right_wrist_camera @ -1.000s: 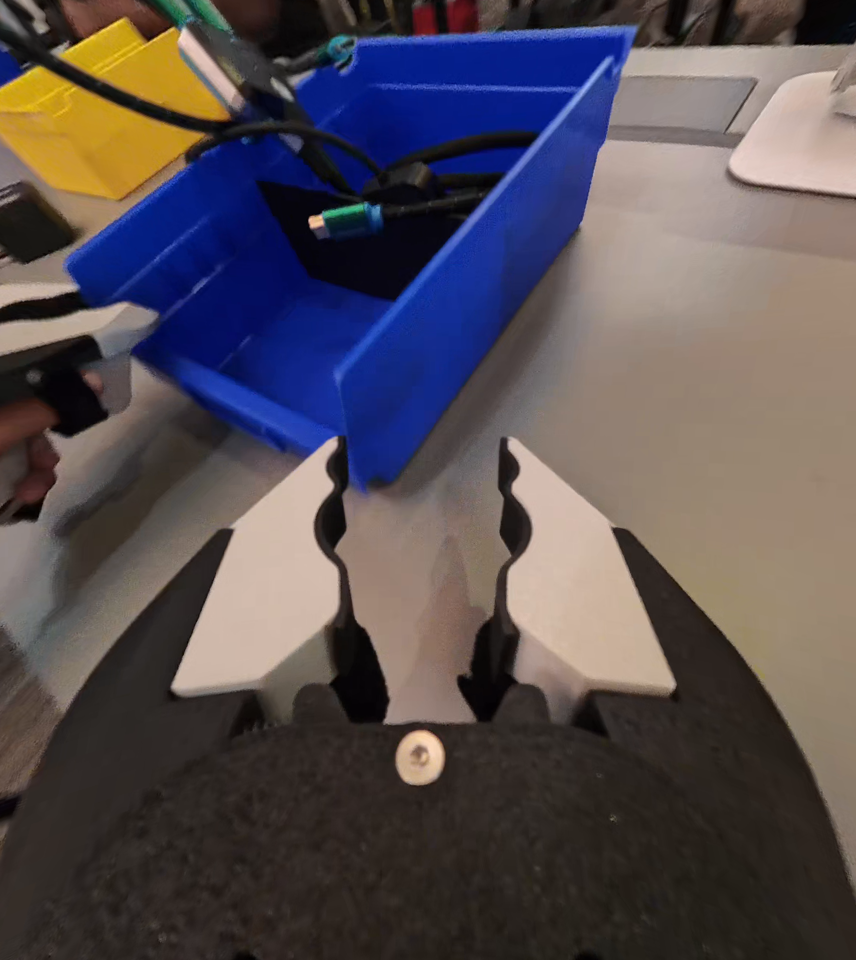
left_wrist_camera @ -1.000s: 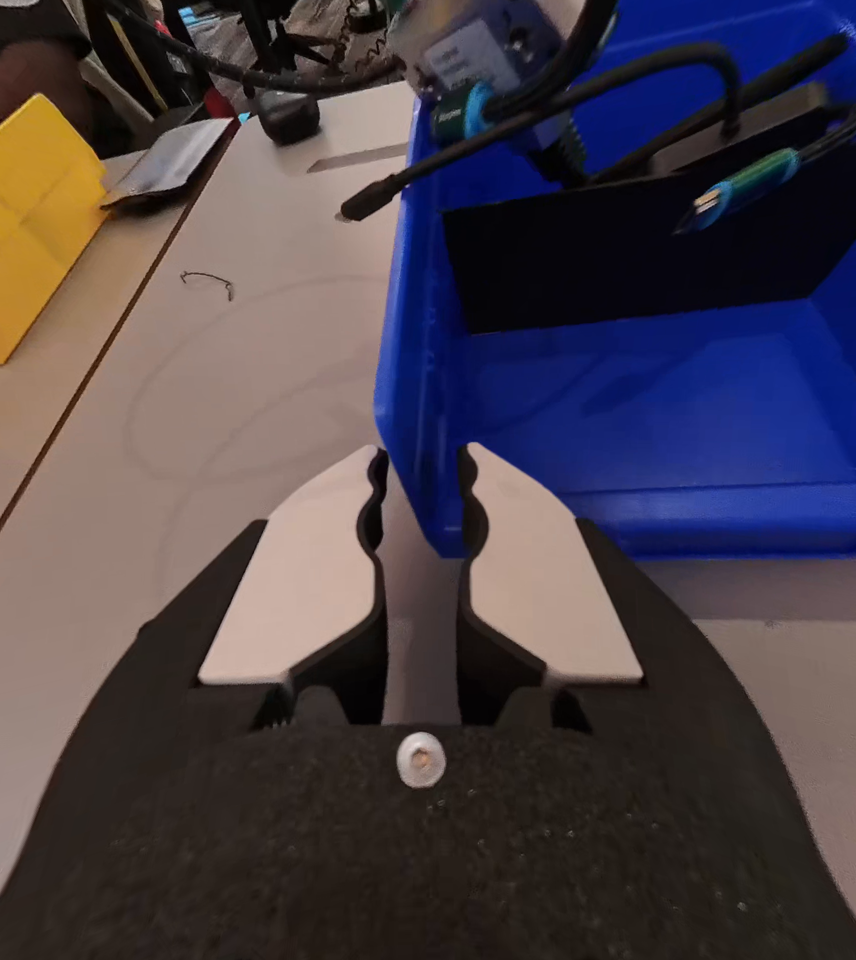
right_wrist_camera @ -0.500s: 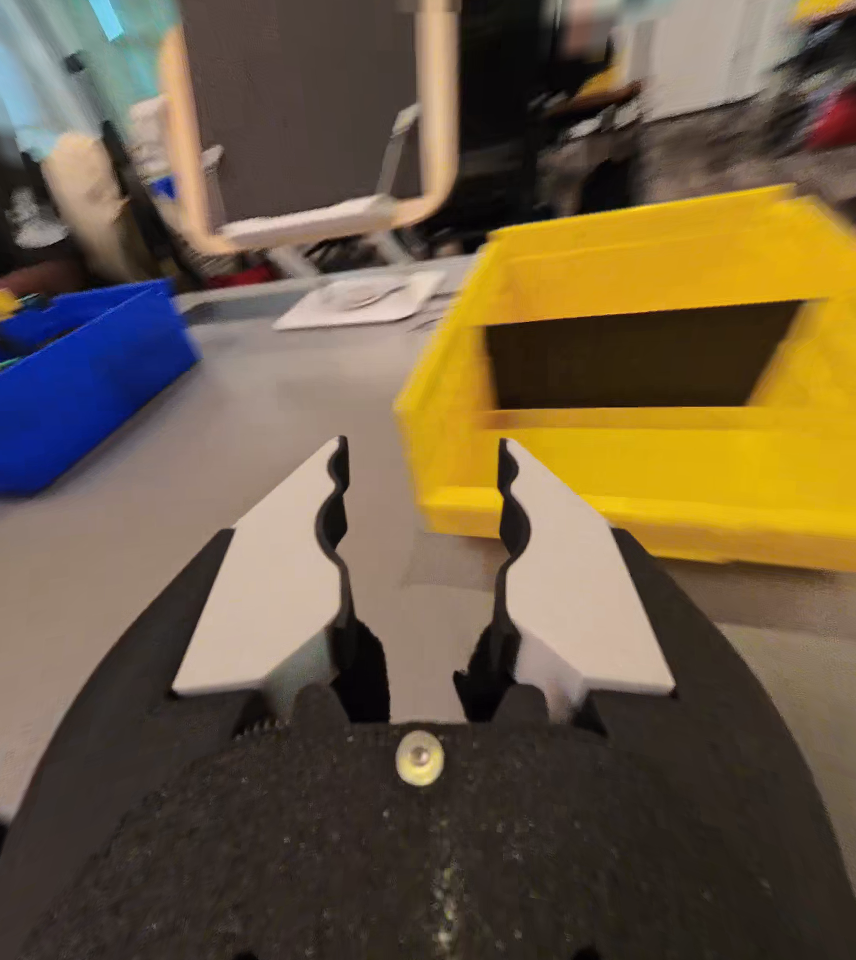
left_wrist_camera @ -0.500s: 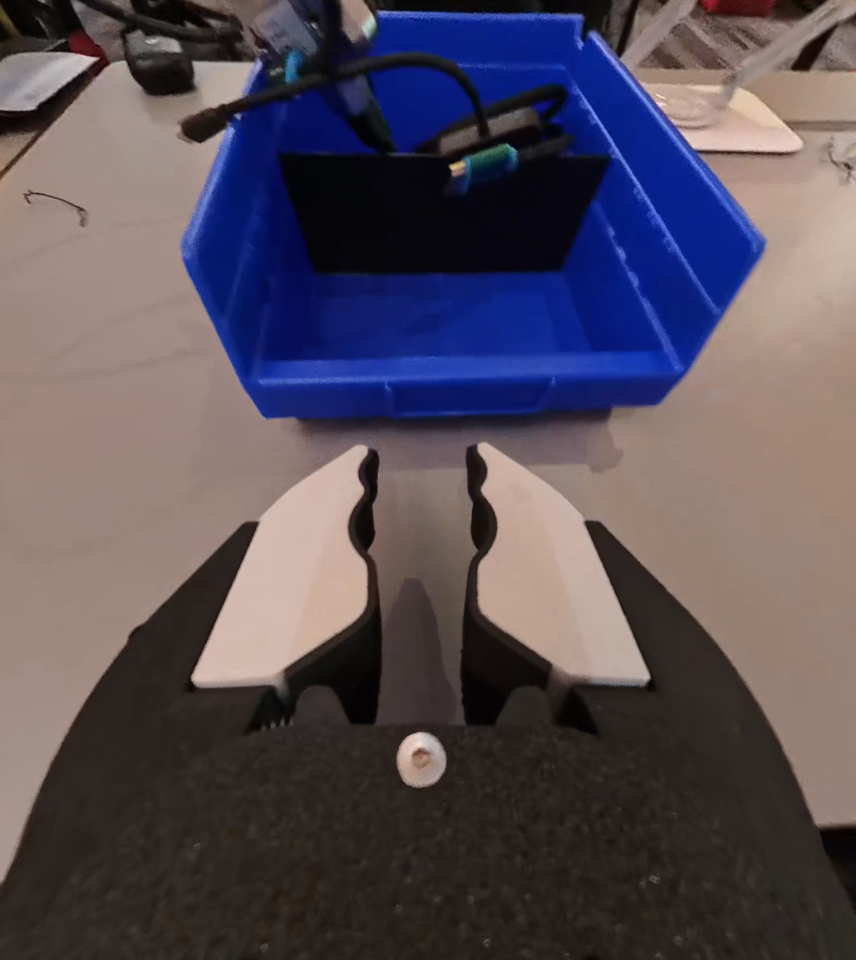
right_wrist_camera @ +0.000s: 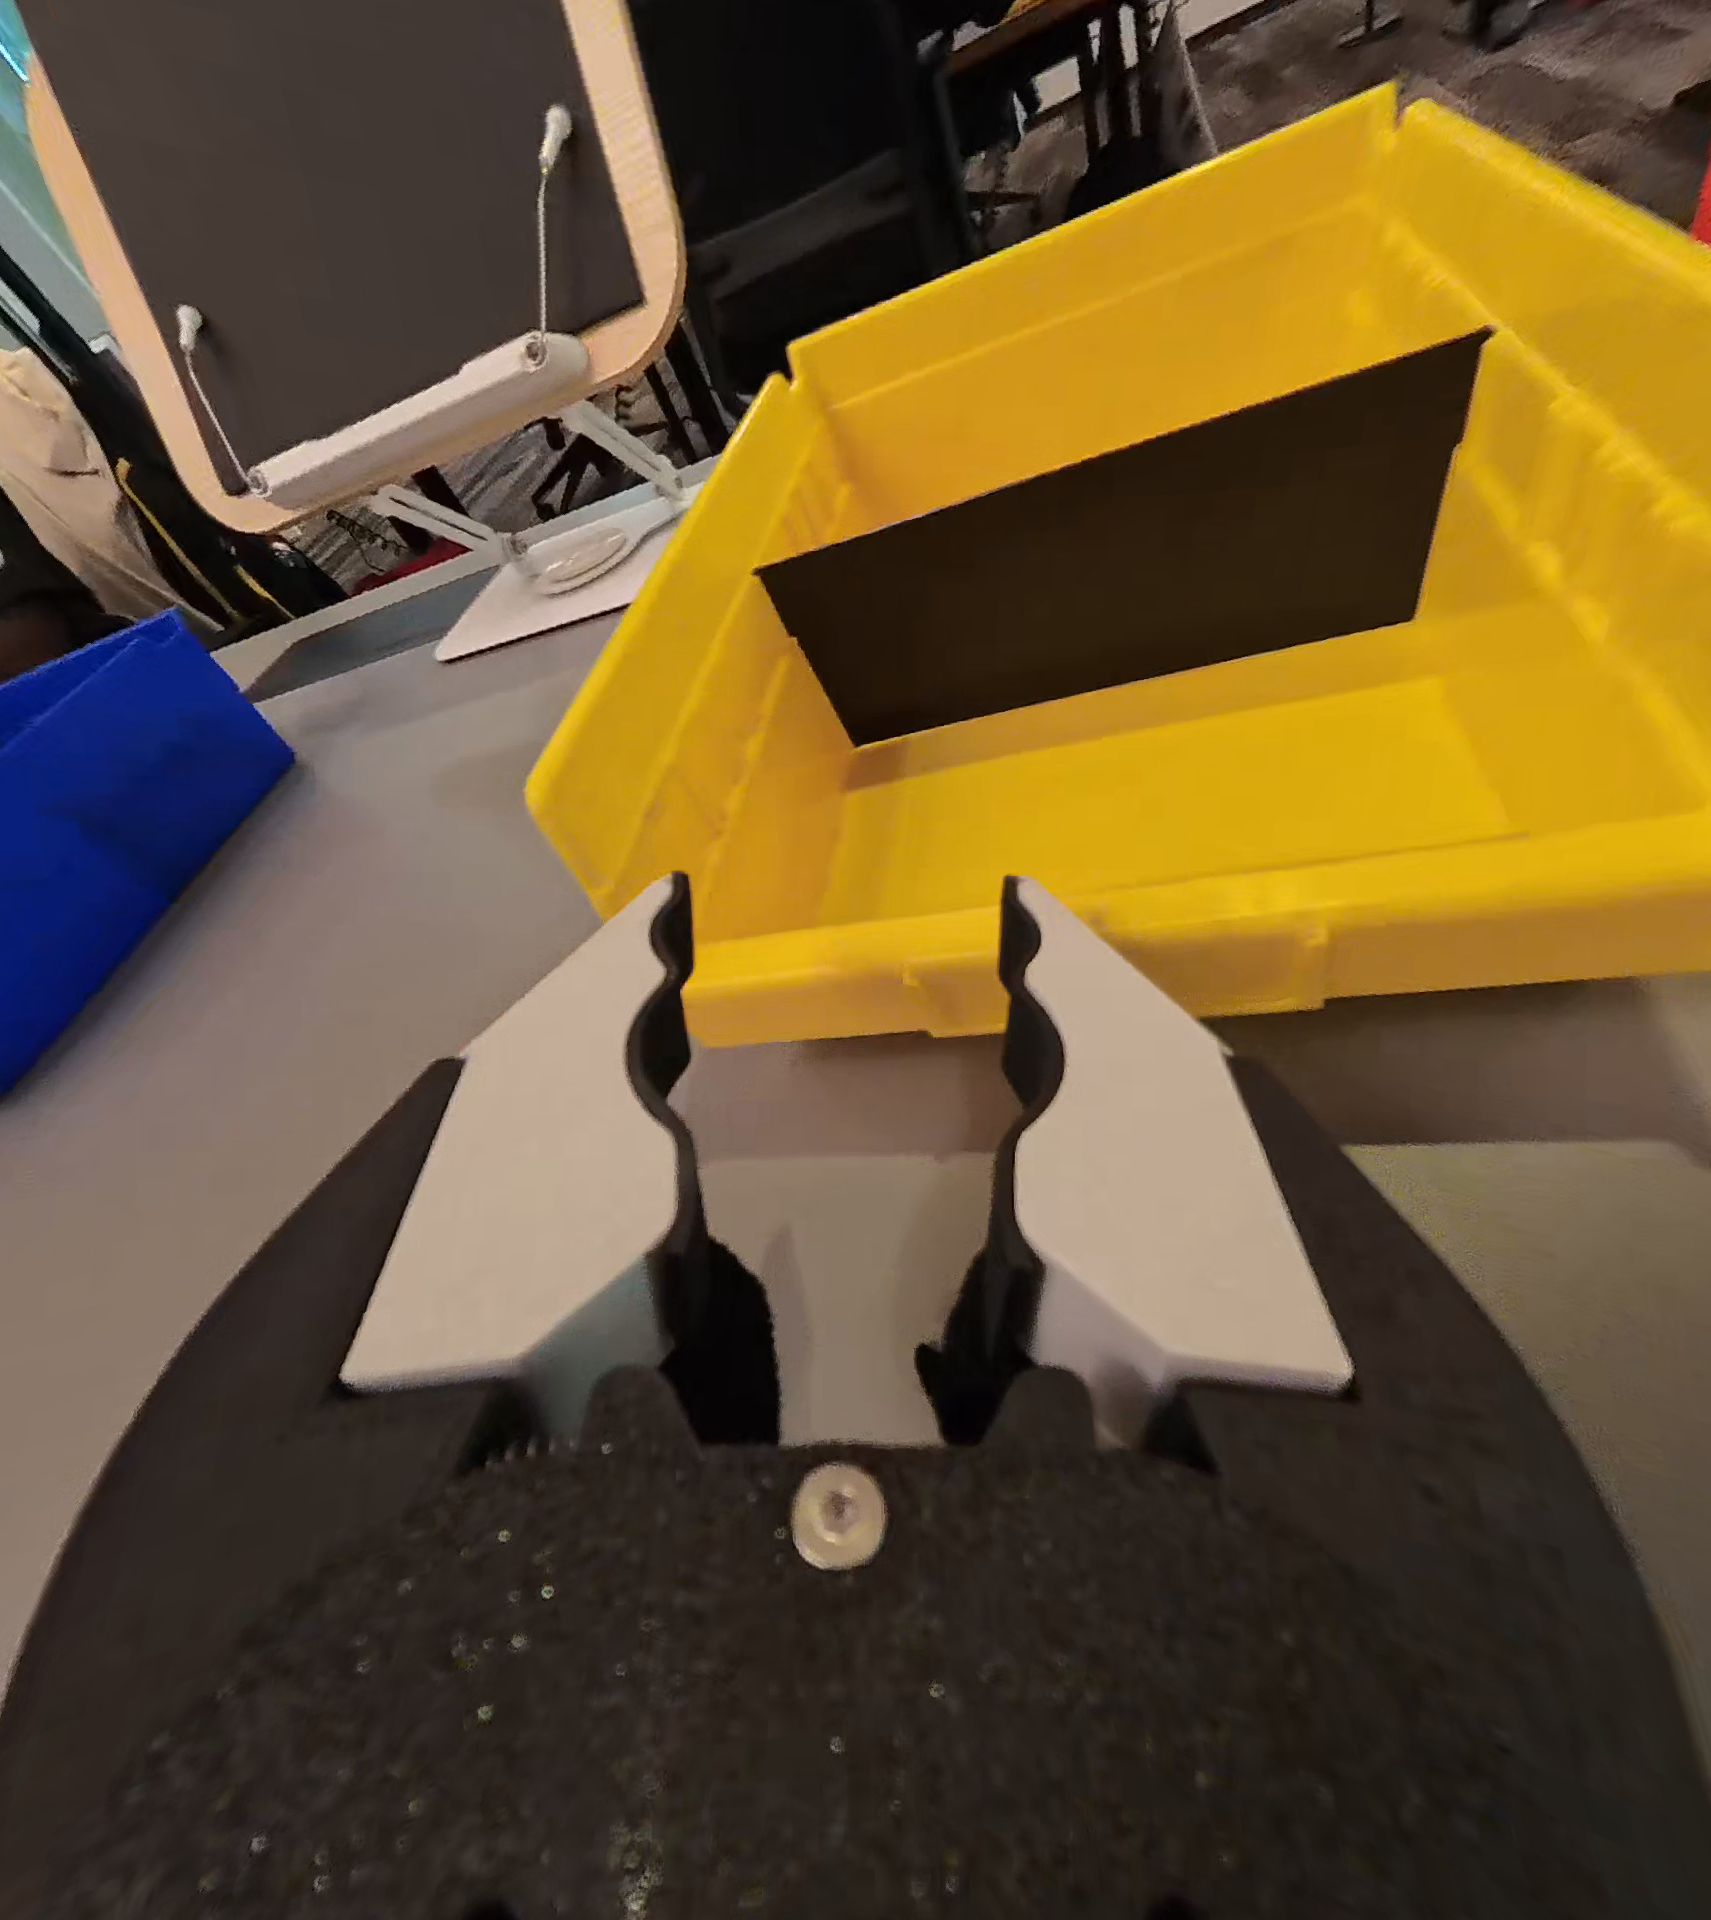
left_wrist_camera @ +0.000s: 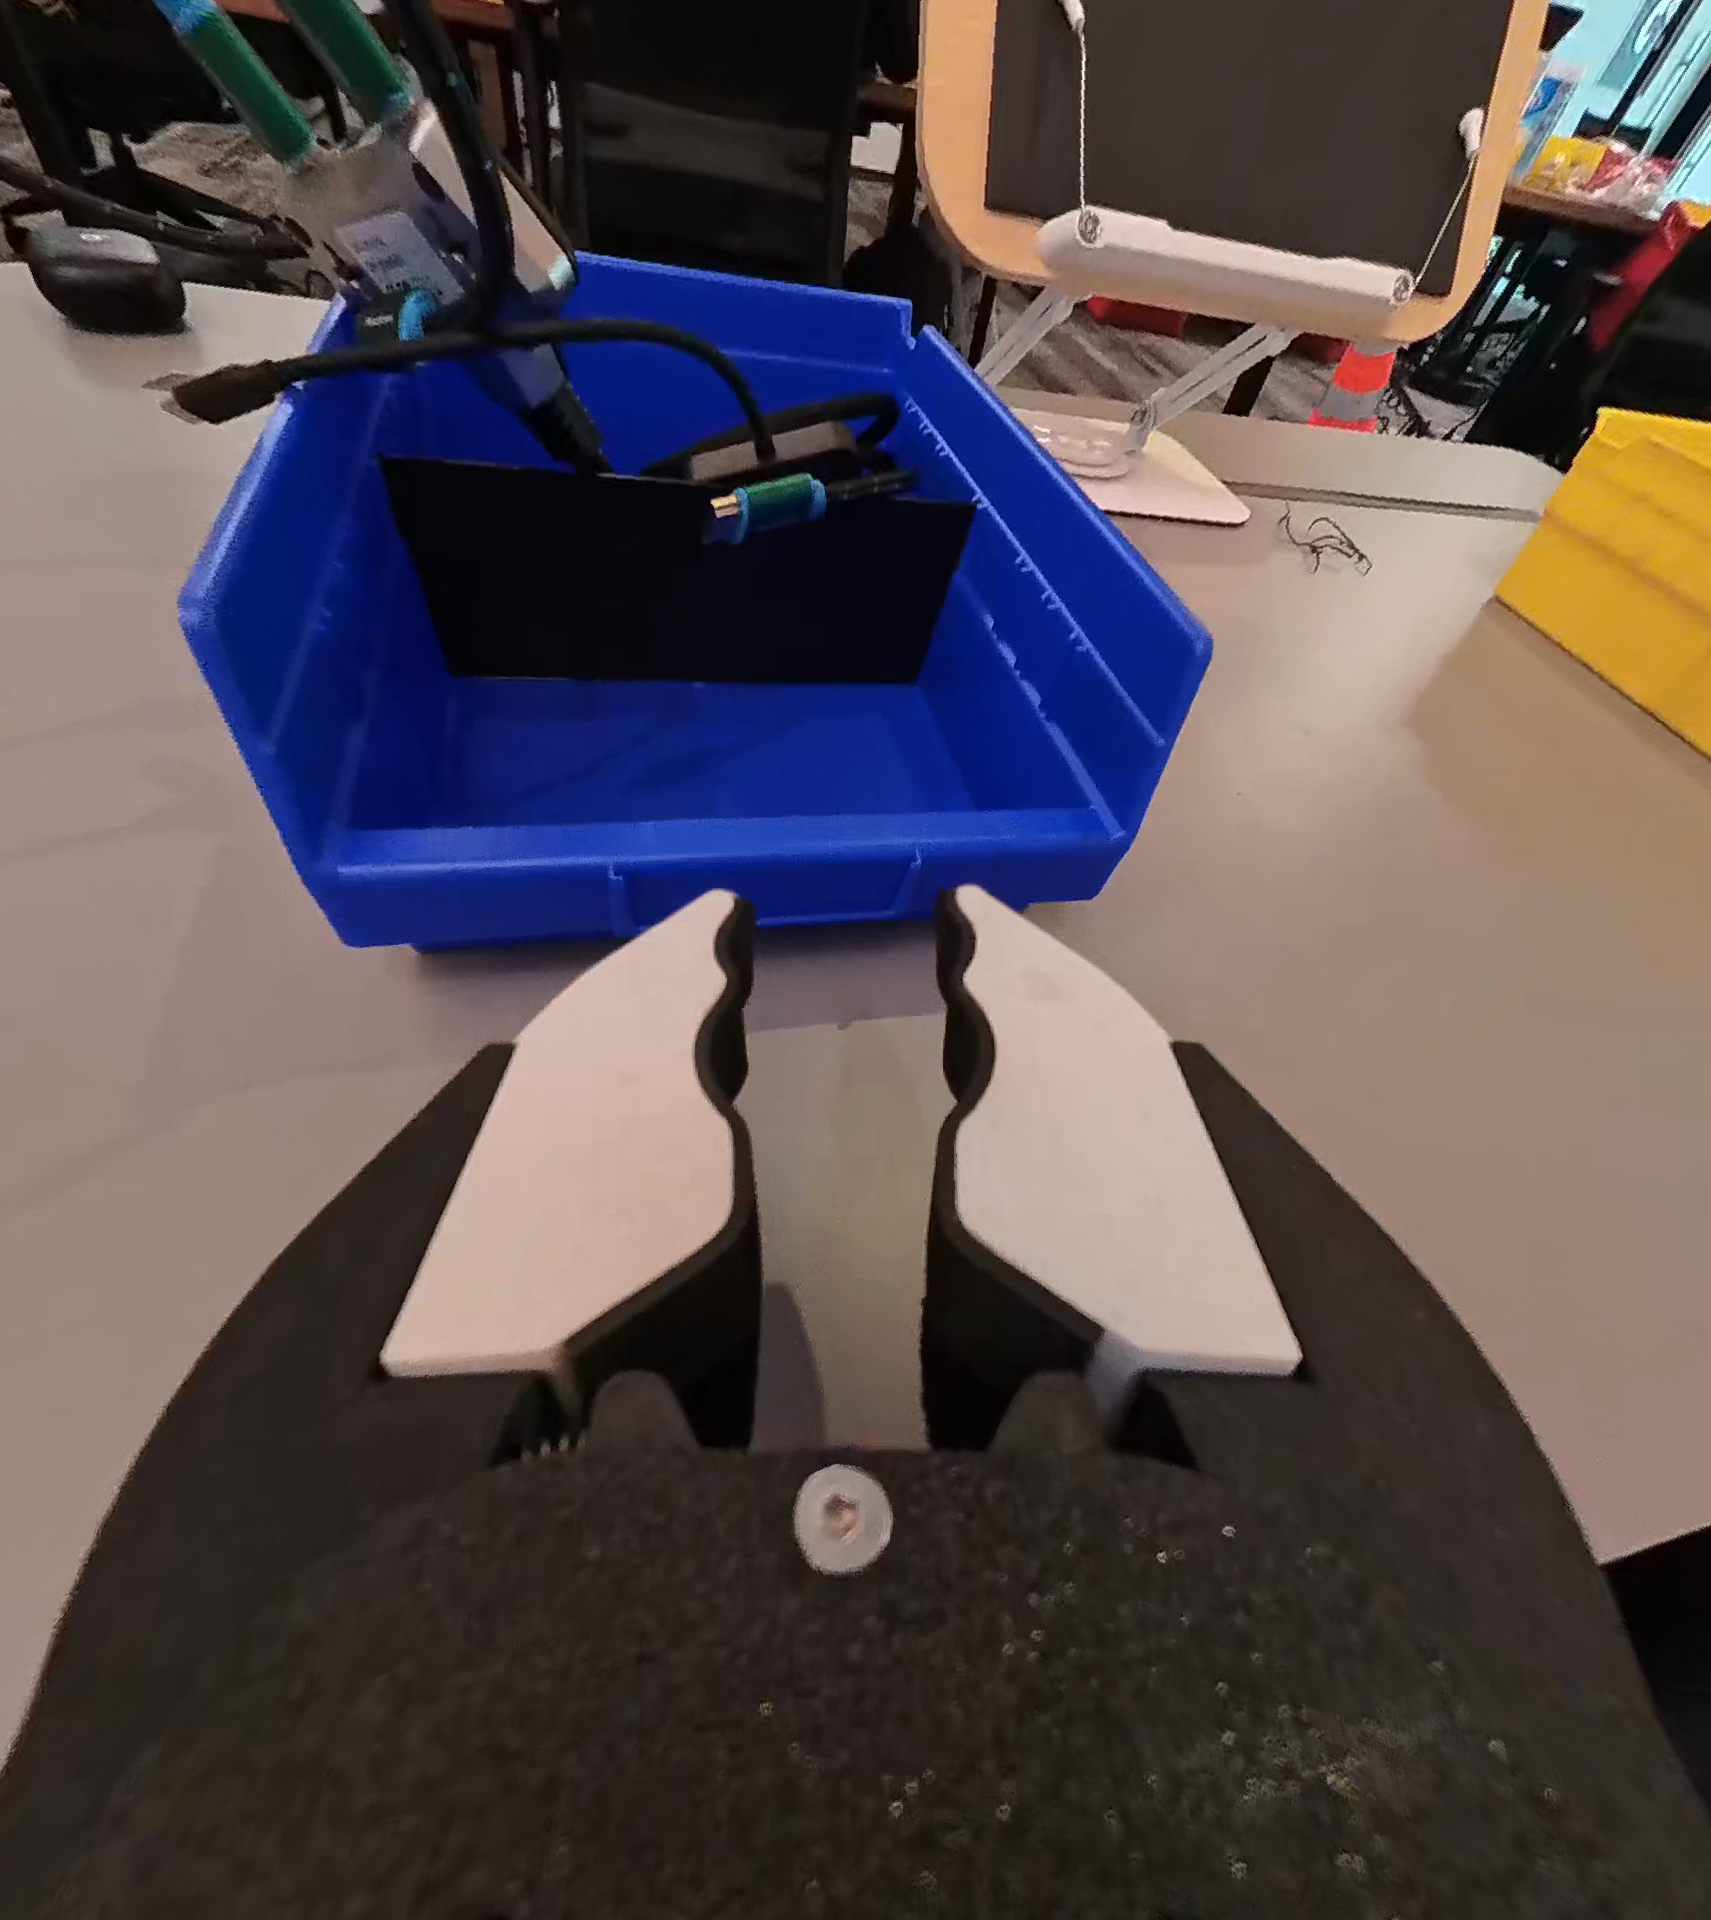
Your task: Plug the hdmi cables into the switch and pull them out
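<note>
A grey table (left_wrist_camera: 1350, 831) carries a blue bin (left_wrist_camera: 726, 862), a yellow bin (right_wrist_camera: 1246, 935) and a white stand base (left_wrist_camera: 1173, 488).

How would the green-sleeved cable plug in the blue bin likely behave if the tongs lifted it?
The green-sleeved plug looks rigid, so it should grip firmly. Its black cable bends, so it would probably trail and drag. It lies tangled with other cables in the blue bin, so neighbours may lift too.

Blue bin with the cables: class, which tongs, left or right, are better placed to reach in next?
Left, probably. The left tongs face the blue bin squarely; the right tongs face the yellow bin.
</note>
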